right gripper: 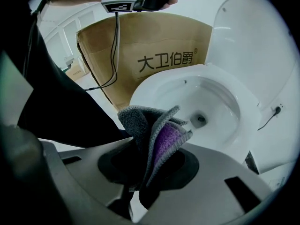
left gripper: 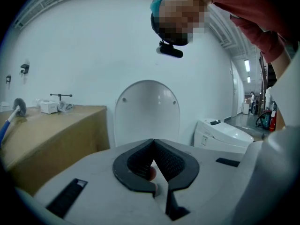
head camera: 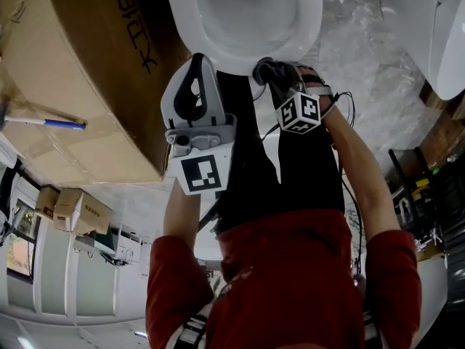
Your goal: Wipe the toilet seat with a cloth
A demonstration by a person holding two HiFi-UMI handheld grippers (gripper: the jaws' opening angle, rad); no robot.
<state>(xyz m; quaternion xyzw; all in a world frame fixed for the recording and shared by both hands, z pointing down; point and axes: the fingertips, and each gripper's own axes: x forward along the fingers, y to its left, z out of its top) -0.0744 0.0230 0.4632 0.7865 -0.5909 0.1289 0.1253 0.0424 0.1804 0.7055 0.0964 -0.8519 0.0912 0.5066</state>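
Note:
The white toilet [head camera: 243, 46] stands in front of me with its lid [left gripper: 147, 111] raised. Its seat rim [right gripper: 154, 86] curves round the bowl [right gripper: 206, 107]. A grey and purple cloth [right gripper: 157, 135] sticks up folded between the jaws of my right gripper [right gripper: 149, 158], which is shut on it. In the head view the cloth [head camera: 272, 71] hangs just at the front edge of the rim, below the right gripper's marker cube [head camera: 299, 113]. My left gripper [head camera: 197, 58] is held up left of it, near the rim's front. Its jaws [left gripper: 153, 142] are shut and hold nothing.
A large printed cardboard box [head camera: 87, 71] stands close on the toilet's left. A blue-handled brush [head camera: 51, 122] lies on it. A second toilet [head camera: 436, 27] stands at the right. Small cartons [head camera: 76, 209] sit on the floor. A black cable [right gripper: 114, 50] hangs from the left gripper.

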